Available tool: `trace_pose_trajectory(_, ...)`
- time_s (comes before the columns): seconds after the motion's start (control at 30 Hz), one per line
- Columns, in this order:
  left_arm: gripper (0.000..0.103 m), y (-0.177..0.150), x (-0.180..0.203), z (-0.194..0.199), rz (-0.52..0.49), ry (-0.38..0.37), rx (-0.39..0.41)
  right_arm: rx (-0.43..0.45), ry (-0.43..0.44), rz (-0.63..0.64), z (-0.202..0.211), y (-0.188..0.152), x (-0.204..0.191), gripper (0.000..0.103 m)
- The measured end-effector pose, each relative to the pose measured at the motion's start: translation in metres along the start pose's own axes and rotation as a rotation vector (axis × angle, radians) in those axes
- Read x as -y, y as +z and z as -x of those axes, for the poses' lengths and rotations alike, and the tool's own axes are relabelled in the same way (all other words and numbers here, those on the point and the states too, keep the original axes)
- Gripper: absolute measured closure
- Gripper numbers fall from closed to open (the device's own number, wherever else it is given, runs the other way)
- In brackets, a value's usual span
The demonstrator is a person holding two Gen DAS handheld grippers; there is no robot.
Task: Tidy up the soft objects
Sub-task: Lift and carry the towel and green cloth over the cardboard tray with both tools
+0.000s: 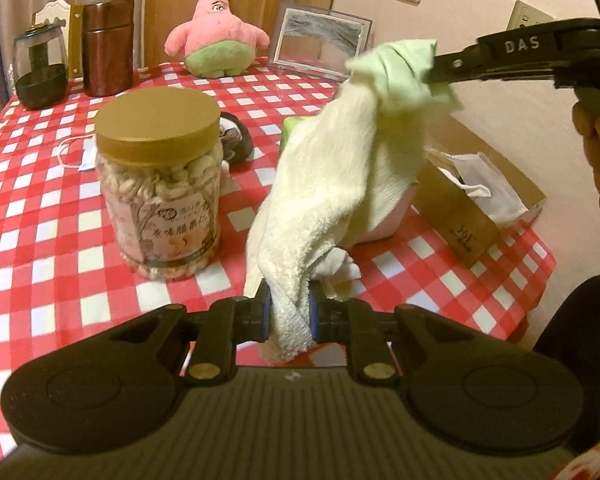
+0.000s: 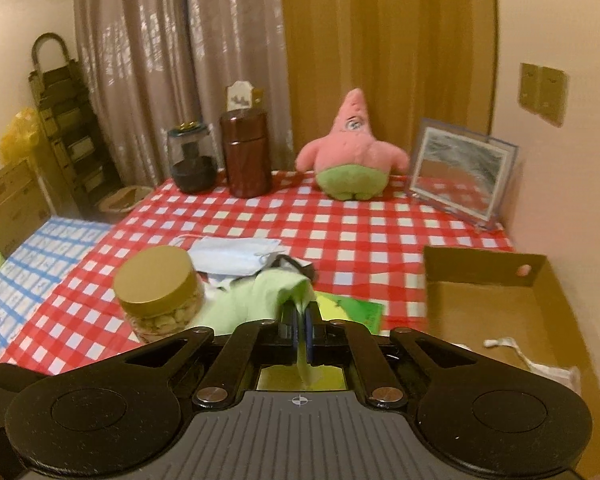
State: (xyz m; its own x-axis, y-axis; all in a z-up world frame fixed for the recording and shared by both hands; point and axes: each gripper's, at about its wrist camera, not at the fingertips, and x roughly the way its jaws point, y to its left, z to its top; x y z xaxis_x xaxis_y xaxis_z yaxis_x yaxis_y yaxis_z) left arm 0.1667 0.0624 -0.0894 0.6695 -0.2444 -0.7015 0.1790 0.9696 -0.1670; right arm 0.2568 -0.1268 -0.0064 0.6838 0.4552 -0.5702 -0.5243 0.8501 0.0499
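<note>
A pale green-and-cream towel (image 1: 340,168) hangs stretched in the air between both grippers. My left gripper (image 1: 290,316) is shut on its lower cream corner. My right gripper (image 1: 434,74) comes in from the upper right, shut on the green corner. In the right wrist view my right gripper (image 2: 300,322) pinches the green cloth (image 2: 256,300). A pink star plush toy (image 1: 216,32) sits at the back of the checked table (image 1: 60,240); it also shows in the right wrist view (image 2: 350,156). A cardboard box (image 2: 496,304) at the right holds a white mask (image 1: 484,184).
A snack jar with a gold lid (image 1: 160,184) stands left of the towel. A blue face mask (image 2: 232,256), a dark cloth (image 1: 236,136), and a green packet (image 2: 352,308) lie mid-table. A brown canister (image 1: 108,48), a glass jar (image 1: 40,68) and a mirror (image 1: 320,40) stand at the back.
</note>
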Motion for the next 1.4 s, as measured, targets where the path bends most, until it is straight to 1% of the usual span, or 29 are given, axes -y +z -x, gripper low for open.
trace_pose_trajectory(0.1, 0.088, -0.006, -0.001, 0.006, 0.009, 0.013, -0.009, -0.001, -0.015, -0.017, 0.005, -0.004, 0.009, 0.099)
trace_pose_trajectory(0.27, 0.087, -0.015, -0.008, 0.012, 0.035, 0.032, -0.017, -0.033, -0.033, -0.038, 0.005, -0.017, 0.018, 0.099)
trace_pose_trajectory(0.4, 0.08, -0.015, -0.012, 0.011, 0.056, 0.029, -0.023, -0.05, -0.032, -0.057, 0.001, -0.026, 0.02, 0.099)
trace_pose_trajectory(0.5, 0.064, -0.013, -0.014, 0.007, 0.064, 0.022, -0.022, -0.042, -0.047, -0.076, 0.001, -0.028, 0.022, 0.099)
trace_pose_trajectory(0.6, 0.061, -0.008, -0.014, 0.003, 0.047, 0.028, -0.021, -0.04, -0.041, -0.091, -0.001, -0.029, 0.024, 0.099)
trace_pose_trajectory(0.7, 0.052, -0.001, -0.013, -0.006, 0.028, 0.025, -0.025, -0.042, -0.032, -0.092, -0.003, -0.03, 0.024, 0.099)
trace_pose_trajectory(0.8, 0.051, 0.006, -0.01, -0.017, 0.003, 0.037, -0.026, -0.046, -0.024, -0.1, -0.006, -0.032, 0.024, 0.099)
trace_pose_trajectory(0.87, 0.053, 0.011, -0.007, -0.026, -0.011, 0.037, -0.028, -0.048, -0.021, -0.106, -0.007, -0.033, 0.025, 0.099)
trace_pose_trajectory(0.9, 0.061, 0.013, -0.006, -0.029, -0.015, 0.033, -0.028, -0.048, -0.02, -0.107, -0.007, -0.033, 0.025, 0.099)
trace_pose_trajectory(0.93, 0.072, 0.015, -0.004, -0.032, -0.022, 0.03, -0.029, -0.047, -0.02, -0.109, -0.007, -0.033, 0.025, 0.099)
trace_pose_trajectory(1.0, 0.082, 0.018, 0.0, -0.036, -0.046, 0.036, -0.04, -0.046, -0.02, -0.111, -0.005, -0.034, 0.026, 0.099)
trace_pose_trajectory(1.03, 0.084, 0.019, 0.003, -0.037, -0.056, 0.041, -0.045, -0.044, -0.021, -0.112, -0.003, -0.034, 0.026, 0.099)
trace_pose_trajectory(1.17, 0.087, 0.02, 0.008, -0.031, -0.077, 0.049, -0.057, -0.032, -0.022, -0.116, 0.007, -0.034, 0.027, 0.099)
trace_pose_trajectory(1.4, 0.088, 0.035, 0.016, 0.005, -0.085, 0.037, -0.019, 0.013, -0.018, -0.133, 0.032, -0.026, 0.023, 0.099)
